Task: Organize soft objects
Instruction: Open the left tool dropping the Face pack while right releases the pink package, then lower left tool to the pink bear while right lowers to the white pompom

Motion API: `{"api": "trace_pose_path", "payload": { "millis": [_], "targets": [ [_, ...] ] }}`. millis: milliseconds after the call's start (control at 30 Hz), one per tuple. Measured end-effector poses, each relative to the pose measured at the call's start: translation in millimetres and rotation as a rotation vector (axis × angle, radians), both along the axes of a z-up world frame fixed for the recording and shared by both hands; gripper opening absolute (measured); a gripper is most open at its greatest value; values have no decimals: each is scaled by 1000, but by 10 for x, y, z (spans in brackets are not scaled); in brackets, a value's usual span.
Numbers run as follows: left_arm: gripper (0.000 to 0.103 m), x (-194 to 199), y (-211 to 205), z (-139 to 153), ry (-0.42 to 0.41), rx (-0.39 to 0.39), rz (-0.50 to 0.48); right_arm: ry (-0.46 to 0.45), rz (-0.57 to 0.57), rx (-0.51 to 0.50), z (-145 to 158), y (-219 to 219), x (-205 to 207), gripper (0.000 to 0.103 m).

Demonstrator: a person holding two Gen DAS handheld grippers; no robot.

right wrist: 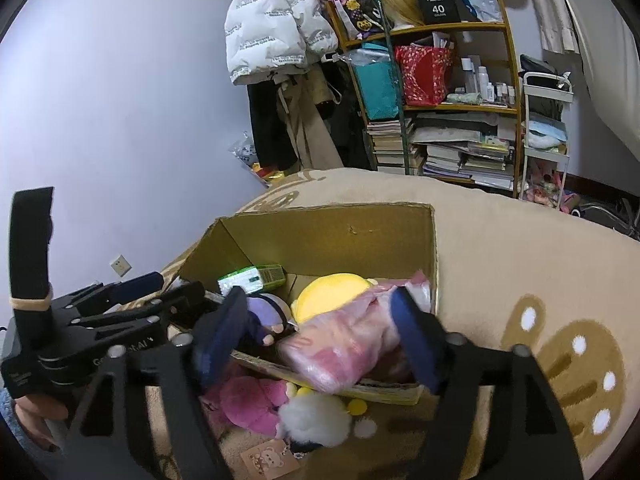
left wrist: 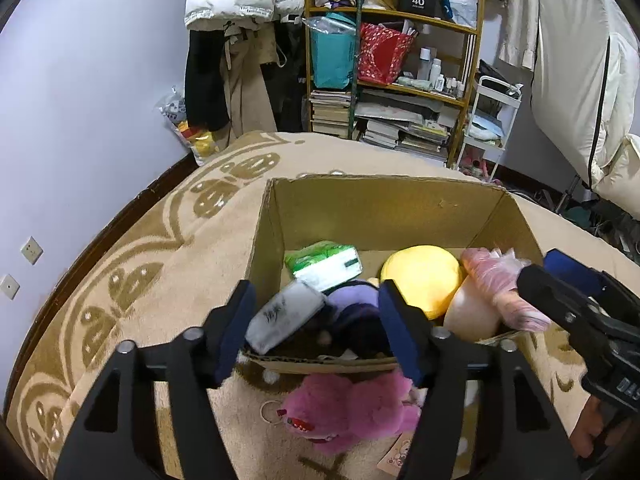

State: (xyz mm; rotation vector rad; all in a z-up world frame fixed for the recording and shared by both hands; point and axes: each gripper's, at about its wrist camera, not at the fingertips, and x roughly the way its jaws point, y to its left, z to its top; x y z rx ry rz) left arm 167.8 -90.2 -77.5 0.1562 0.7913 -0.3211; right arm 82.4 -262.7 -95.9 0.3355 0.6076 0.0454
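An open cardboard box stands on the beige patterned carpet. Inside lie a green tissue pack, a grey pouch, a purple plush, a yellow cushion and a pink bagged soft item. My left gripper is open over the box's near edge, around the grey pouch without pressing it. My right gripper is open with the pink bagged item between its fingers, at the box's right side. A pink plush toy lies on the carpet in front of the box.
A white pom-pom plush and a bear-print tag lie beside the pink toy. A cluttered wooden shelf, hanging coats and a white cart stand behind. The wall is at left.
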Motion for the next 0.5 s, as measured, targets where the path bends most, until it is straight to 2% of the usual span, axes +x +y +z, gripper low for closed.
{"api": "trace_pose_path", "payload": {
  "millis": [133, 200, 267, 500],
  "targets": [
    [71, -16, 12, 11, -4, 8, -1, -10, 5, 6, 19, 12, -37, 94],
    [78, -30, 18, 18, -7, 13, 0, -17, 9, 9, 35, 19, -64, 96],
    [80, -51, 32, 32, -11, 14, -3, -20, 7, 7, 59, 31, -89, 103],
    [90, -124, 75, 102, -9, 21, 3, -38, 5, -21, 175, 96, -221, 103]
  ]
}}
